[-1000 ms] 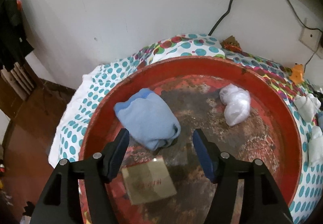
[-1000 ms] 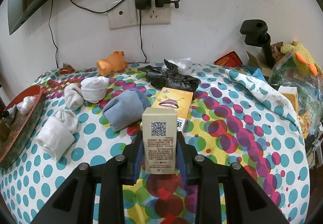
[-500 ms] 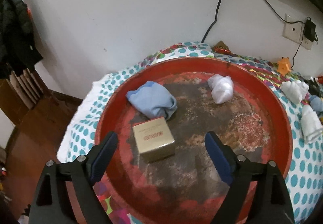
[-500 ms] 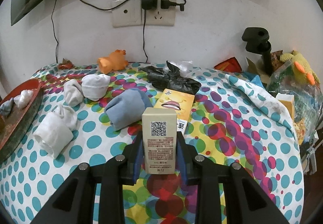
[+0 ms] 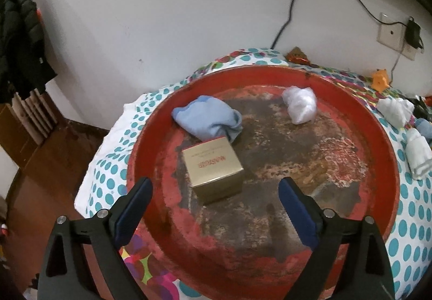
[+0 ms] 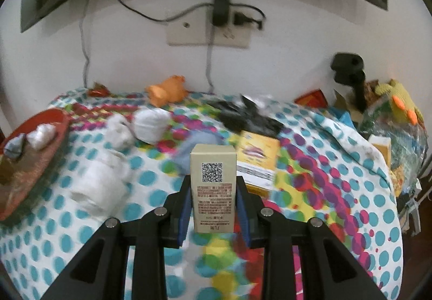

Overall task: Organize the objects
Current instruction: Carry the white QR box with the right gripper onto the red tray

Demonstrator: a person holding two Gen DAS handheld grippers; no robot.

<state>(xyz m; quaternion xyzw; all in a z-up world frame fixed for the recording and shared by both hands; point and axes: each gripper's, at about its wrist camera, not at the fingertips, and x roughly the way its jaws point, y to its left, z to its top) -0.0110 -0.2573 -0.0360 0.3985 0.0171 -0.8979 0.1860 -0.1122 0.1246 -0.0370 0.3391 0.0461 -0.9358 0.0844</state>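
**A:** What are you holding right now?

**B:** I'm gripping a tall carton (image 6: 213,189) in the right gripper (image 6: 213,215), jaws pinched on its two narrow sides, QR code facing me. The left gripper (image 5: 214,208) is hanging spread wide with nothing in it, just short of the gold box (image 5: 213,169) sitting on the red tray (image 5: 378,138).

**A:** How is the carton handling?

**B:** I'm judging it light and stiff, thin card that could dent, so I'm clamping low on its flat sides. The gold box looks much the same; I'd take it across opposite faces.

**A:** And beyond that?

**B:** Behind the gold box a blue cloth (image 5: 208,119) is lying bunched, touching its far edge, and a white plastic wad (image 5: 299,104) is resting apart from both. The tray's paint is flaking badly. Everything is sitting on a polka-dot cloth (image 6: 337,165), soft and rumpled, with rolled white socks (image 6: 100,186), a yellow packet (image 6: 256,162) and an orange toy (image 6: 166,90) scattered toward the wall socket (image 6: 208,34).
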